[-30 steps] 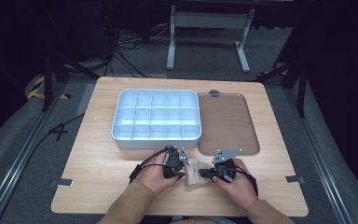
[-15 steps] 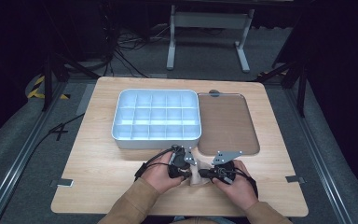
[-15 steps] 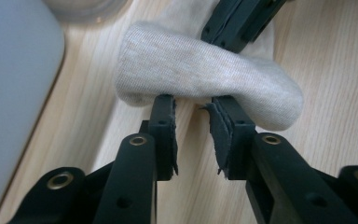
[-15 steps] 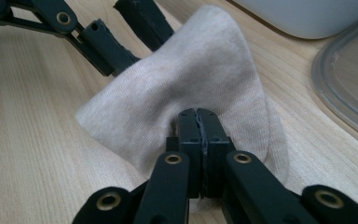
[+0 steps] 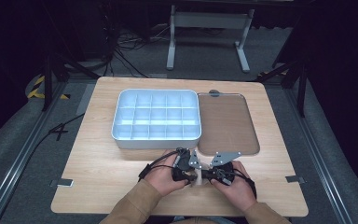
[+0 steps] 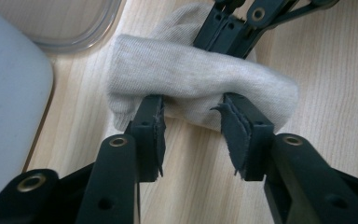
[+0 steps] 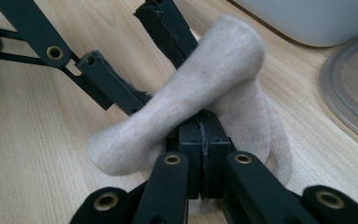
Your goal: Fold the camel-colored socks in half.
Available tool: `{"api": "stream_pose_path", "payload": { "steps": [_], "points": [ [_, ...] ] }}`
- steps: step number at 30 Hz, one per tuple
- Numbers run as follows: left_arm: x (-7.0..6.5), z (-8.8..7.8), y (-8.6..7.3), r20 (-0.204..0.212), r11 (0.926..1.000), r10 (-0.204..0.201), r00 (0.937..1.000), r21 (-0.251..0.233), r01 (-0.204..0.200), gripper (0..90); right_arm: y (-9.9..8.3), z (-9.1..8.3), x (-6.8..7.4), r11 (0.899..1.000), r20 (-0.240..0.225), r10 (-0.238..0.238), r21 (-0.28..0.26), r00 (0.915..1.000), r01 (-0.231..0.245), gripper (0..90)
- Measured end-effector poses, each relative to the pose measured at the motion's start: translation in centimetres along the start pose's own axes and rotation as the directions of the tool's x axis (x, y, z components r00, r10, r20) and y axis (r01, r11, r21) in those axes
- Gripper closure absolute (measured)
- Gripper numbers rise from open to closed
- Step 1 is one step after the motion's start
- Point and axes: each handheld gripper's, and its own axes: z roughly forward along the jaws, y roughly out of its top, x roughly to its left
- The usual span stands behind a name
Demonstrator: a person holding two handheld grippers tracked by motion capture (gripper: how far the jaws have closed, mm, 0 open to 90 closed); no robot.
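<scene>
A beige sock (image 6: 191,79) lies on the wooden table near its front edge, between my two grippers (image 5: 199,177). My right gripper (image 7: 204,123) is shut on a fold of the sock (image 7: 205,79), its jaws pressed together. My left gripper (image 6: 191,105) faces it from the left. Its jaws have just been opening and now stand apart, with the tips tucked under the sock's edge and a stretch of fabric spanning them. The pads (image 6: 235,130) press on nothing. In the high view both hands meet over the sock, left gripper (image 5: 191,173) against right gripper (image 5: 206,176).
A pale blue box (image 5: 121,112) divided into several compartments stands just beyond the hands. To its right lies a flat brown tray (image 5: 226,121) with a clear rim. Bare wood stretches to the left and right of the hands.
The left hand has closed in on the right one, and the left gripper's jaws have spread wider at the sock. The right gripper has kept its grip and place.
</scene>
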Motion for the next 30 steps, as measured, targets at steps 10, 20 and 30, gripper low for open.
{"api": "stream_pose_path", "payload": {
  "steps": [10, 20, 30],
  "points": [
    [0.1, 0.0, 0.0, 0.008, 0.9996, -0.021, 0.9997, -0.018, 0.022, 61.9, -0.2, -4.9, -1.5, 0.998, 0.063, 0.046, -0.045, 0.9969, -0.043, 89.3],
    [0.1, 0.0, 0.0, 0.014, 0.9995, -0.025, 0.9996, -0.020, 0.025, 61.9, -1.6, -4.1, -3.0, 0.988, 0.082, 0.108, 0.105, 0.9908, -0.116, 89.3],
    [-0.2, 0.1, 0.3, 0.020, 0.9991, 0.005, 0.9998, -0.041, -0.005, 58.4, -0.7, -2.1, -1.3, 0.991, 0.063, 0.049, 0.121, 0.9969, -0.056, 88.5]
  ]
}}
